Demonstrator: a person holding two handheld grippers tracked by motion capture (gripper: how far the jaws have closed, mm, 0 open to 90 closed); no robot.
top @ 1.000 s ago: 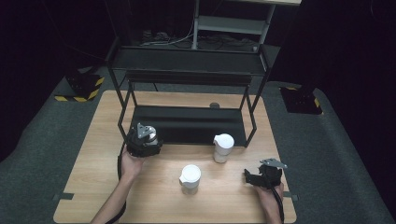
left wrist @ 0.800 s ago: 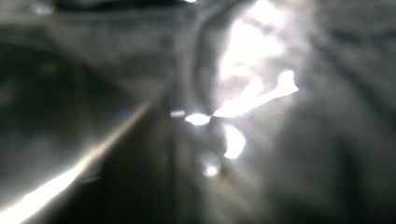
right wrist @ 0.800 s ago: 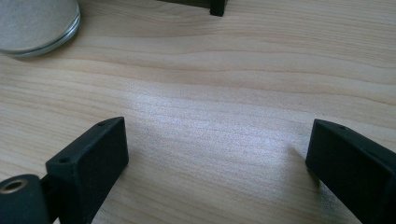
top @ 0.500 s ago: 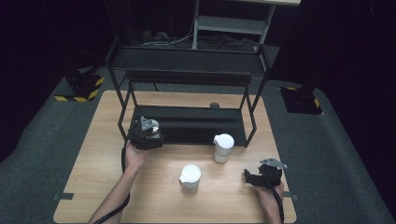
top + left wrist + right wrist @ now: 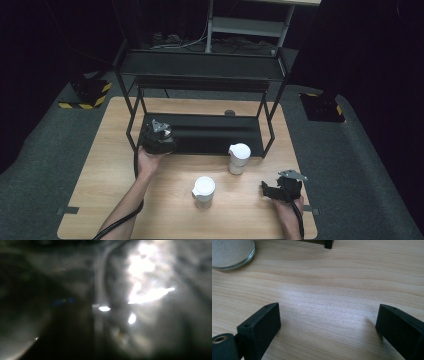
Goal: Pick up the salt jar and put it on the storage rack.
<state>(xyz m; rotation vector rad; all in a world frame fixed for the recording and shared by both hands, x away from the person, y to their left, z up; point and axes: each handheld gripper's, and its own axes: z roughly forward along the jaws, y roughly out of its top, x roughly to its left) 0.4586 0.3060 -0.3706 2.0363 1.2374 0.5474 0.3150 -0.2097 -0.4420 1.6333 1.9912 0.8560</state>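
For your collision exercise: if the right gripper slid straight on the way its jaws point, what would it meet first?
Probably the nearer cup: the right gripper, jaws open, points left along the table towards it. The right gripper view puts that cup left of centre, so it might slip past.

Two white-lidded cups (image 5: pixel 204 191) (image 5: pixel 238 158) — upright, apart

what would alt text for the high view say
A person's left gripper reaches to the lower shelf of a black metal rack on a light wooden table. Two white-lidded jars stand in front; the right gripper rests open near the table's right edge.
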